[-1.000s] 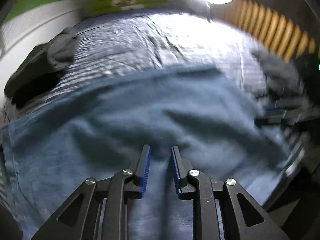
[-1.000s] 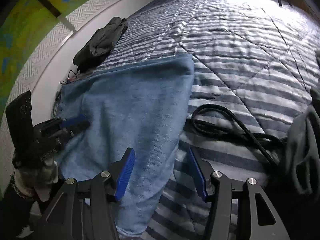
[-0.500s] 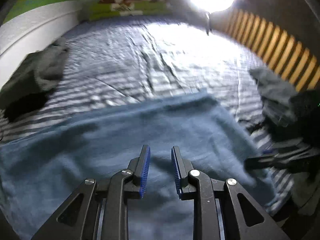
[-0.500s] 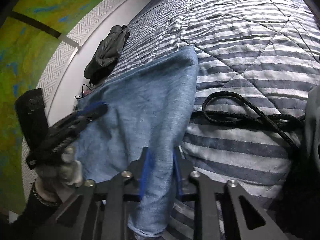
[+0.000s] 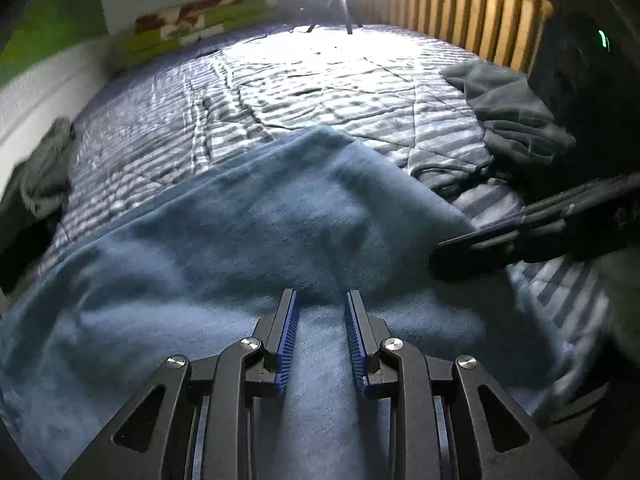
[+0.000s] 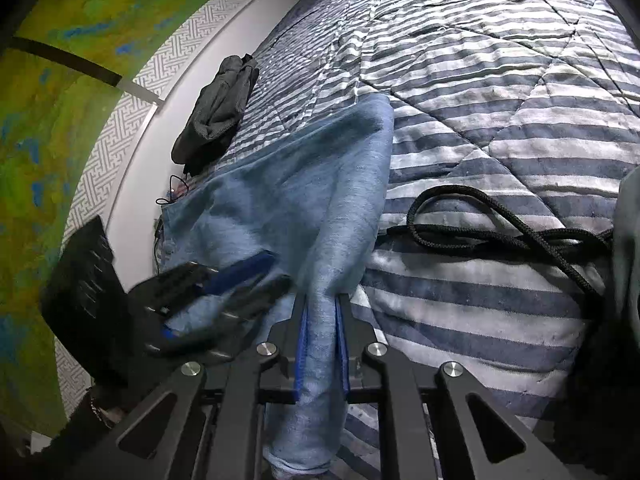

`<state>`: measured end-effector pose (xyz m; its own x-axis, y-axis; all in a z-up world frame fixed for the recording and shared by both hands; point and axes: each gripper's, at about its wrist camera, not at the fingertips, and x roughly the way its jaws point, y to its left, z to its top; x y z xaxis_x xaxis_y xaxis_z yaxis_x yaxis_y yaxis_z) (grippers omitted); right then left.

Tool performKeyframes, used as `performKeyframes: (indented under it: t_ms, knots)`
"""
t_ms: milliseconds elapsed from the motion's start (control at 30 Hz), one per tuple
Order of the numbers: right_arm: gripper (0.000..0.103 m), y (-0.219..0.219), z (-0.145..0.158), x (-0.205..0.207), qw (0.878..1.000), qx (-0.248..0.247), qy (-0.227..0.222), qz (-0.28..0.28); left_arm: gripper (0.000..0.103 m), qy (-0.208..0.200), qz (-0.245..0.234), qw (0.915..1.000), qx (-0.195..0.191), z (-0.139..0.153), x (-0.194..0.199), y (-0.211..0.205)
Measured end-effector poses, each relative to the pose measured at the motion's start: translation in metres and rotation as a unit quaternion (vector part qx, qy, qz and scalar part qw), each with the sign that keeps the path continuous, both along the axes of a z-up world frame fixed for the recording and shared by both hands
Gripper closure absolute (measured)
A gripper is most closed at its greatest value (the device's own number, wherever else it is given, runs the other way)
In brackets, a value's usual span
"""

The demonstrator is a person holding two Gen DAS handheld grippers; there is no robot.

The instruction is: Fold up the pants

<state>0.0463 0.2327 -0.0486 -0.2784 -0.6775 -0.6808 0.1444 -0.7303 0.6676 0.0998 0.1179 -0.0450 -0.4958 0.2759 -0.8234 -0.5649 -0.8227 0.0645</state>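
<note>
Right wrist view, nearest first: my right gripper [image 6: 320, 344] is closing its jaws on a bunched edge of the blue pants [image 6: 304, 184], cloth pinched between the pads. My left gripper [image 5: 321, 340] hovers just above the same cloth, jaws narrowly parted, gripping nothing. Beyond, the pants spread across the striped quilt [image 6: 500, 120], a black cord [image 6: 480, 220] beside them. They look soft, light and limp, so I judge edges and corners the best holds.
</note>
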Motion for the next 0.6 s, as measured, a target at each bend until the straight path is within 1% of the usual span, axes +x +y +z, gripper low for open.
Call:
performKeyframes:
  t_ms: [33, 100, 133, 200, 300, 333, 367, 433, 467, 500, 533, 567, 600]
  knots:
    - [0.092, 0.0, -0.001, 0.0, 1.0, 0.003, 0.002, 0.0, 0.077, -0.01, 0.002, 0.9999, 0.004, 0.001, -0.003, -0.001]
    - [0.091, 0.0, 0.0, 0.001, 1.0, 0.007, 0.009, 0.004, 0.077, -0.031, 0.022, 0.9988, 0.031, 0.009, -0.01, -0.012]
    - [0.09, 0.0, 0.0, 0.002, 1.0, 0.006, 0.01, 0.006, 0.077, -0.026, 0.039, 0.998, 0.043, 0.016, -0.011, -0.022]
    - [0.09, 0.005, -0.001, 0.002, 1.0, 0.0, 0.005, 0.003, 0.077, -0.014, 0.067, 0.9956, 0.064, 0.033, -0.015, -0.047]
    - [0.092, 0.008, 0.002, 0.001, 1.0, -0.016, 0.003, 0.002, 0.073, 0.015, 0.113, 0.9913, 0.067, 0.051, -0.025, -0.084]
    - [0.093, 0.008, 0.004, 0.001, 1.0, -0.024, 0.003, 0.0, 0.072, 0.019, 0.137, 0.988, 0.068, 0.054, -0.033, -0.102]
    - [0.094, 0.008, 0.007, 0.001, 0.999, -0.032, 0.003, -0.001, 0.072, 0.018, 0.164, 0.9832, 0.078, 0.055, -0.041, -0.12]
    - [0.095, 0.006, 0.014, 0.0, 0.999, -0.052, 0.003, -0.002, 0.072, 0.005, 0.21, 0.9714, 0.111, 0.05, -0.061, -0.152]
    - [0.095, 0.005, 0.018, -0.001, 0.998, -0.056, 0.007, -0.001, 0.071, 0.001, 0.228, 0.9681, 0.104, 0.042, -0.072, -0.162]
    - [0.095, 0.001, 0.022, -0.001, 0.998, -0.055, 0.012, 0.002, 0.071, 0.003, 0.234, 0.9682, 0.088, 0.034, -0.079, -0.166]
    - [0.095, -0.002, 0.026, -0.001, 0.998, -0.053, 0.018, 0.005, 0.071, -0.005, 0.234, 0.9701, 0.065, 0.02, -0.088, -0.167]
    - [0.095, -0.005, 0.029, 0.0, 0.998, -0.053, 0.021, 0.007, 0.071, -0.025, 0.232, 0.9707, 0.055, 0.005, -0.095, -0.168]
    - [0.095, -0.007, 0.032, -0.001, 0.998, -0.054, 0.023, 0.009, 0.071, -0.026, 0.231, 0.9712, 0.051, 0.0, -0.095, -0.168]
